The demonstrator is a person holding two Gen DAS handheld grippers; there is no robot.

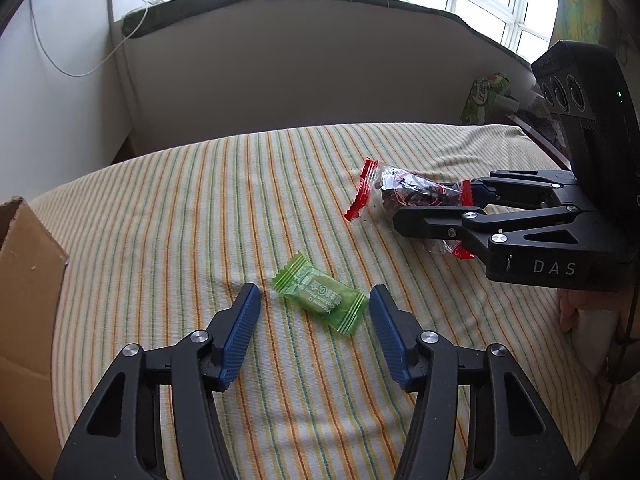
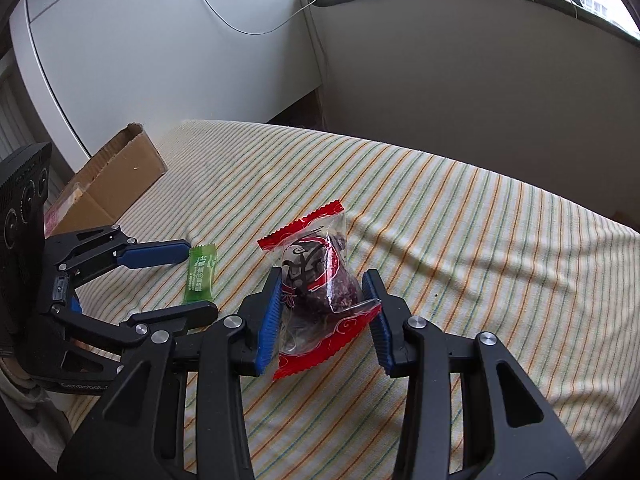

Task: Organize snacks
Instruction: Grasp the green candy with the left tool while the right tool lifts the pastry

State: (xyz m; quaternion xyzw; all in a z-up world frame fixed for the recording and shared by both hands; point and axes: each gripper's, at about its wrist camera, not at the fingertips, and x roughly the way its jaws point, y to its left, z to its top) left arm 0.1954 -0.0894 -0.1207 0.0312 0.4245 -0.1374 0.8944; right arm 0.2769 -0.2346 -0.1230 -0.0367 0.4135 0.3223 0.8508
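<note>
The right gripper (image 2: 322, 312) pinches the red-trimmed snack packet (image 2: 316, 280) by its bulging middle, both blue pads (image 2: 269, 320) pressed into the clear film. The packet looks light and crinkly, with a soft dark lump inside; its film is probably slippery, so the filled middle is the safer hold, not the flat crimped ends.

To its left, the left gripper (image 1: 314, 320) stands spread around the green candy packet (image 1: 320, 298), its pads near but not touching. That packet lies flat on the striped cloth (image 1: 200, 208), small, light and fairly firm; across its padded centre seems best. A cardboard box (image 2: 116, 176) sits at the far left.
</note>
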